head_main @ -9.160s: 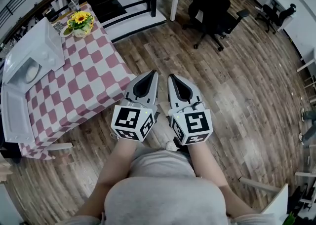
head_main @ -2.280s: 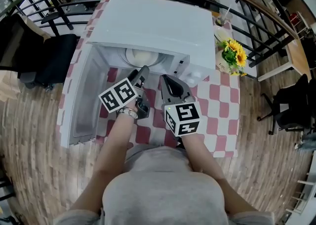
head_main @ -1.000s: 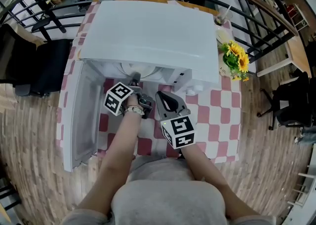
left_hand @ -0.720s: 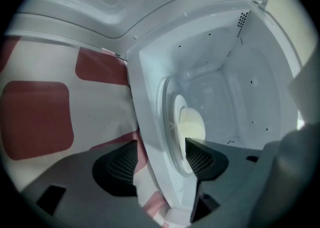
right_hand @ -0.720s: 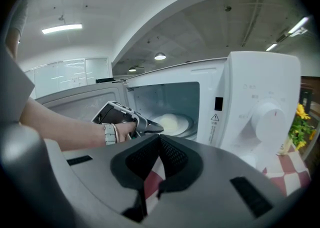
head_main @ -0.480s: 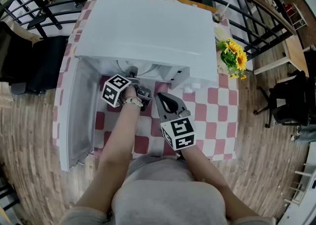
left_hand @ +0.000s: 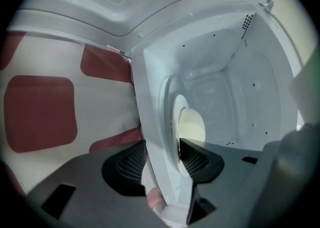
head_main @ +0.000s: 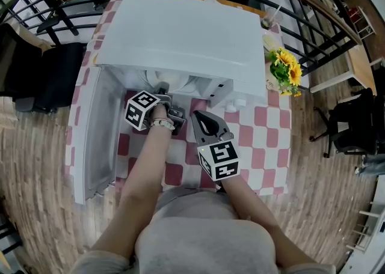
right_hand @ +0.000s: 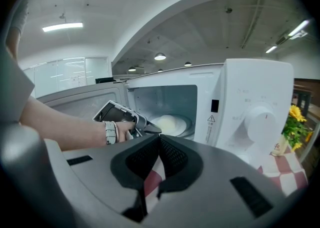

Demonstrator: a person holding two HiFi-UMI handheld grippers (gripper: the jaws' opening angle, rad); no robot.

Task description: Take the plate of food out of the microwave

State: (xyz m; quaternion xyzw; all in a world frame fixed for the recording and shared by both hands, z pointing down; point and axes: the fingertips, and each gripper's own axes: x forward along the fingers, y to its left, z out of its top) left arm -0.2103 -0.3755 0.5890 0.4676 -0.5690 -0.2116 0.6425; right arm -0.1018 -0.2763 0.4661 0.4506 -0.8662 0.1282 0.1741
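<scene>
**Now closing on the plate's rim**

Microwave (head_main: 180, 32) stands with its door open, and the plate (left_hand: 178, 122) of food sits inside on the turntable (left_hand: 166, 103). Left gripper (left_hand: 163, 152) has just been closing. Its jaws are apart about the plate's near rim and, as far as I can judge, not pinching yet. Right gripper (right_hand: 159, 139) hangs outside, jaws pressed together and empty. Next comes a firm clamp, then a level pull outward.

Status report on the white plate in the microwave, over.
Left gripper at rim of white plate of pale food, jaws just closing, grip unconfirmed. Right gripper shut, empty, outside. White microwave door wide open, nothing blocking.
</scene>
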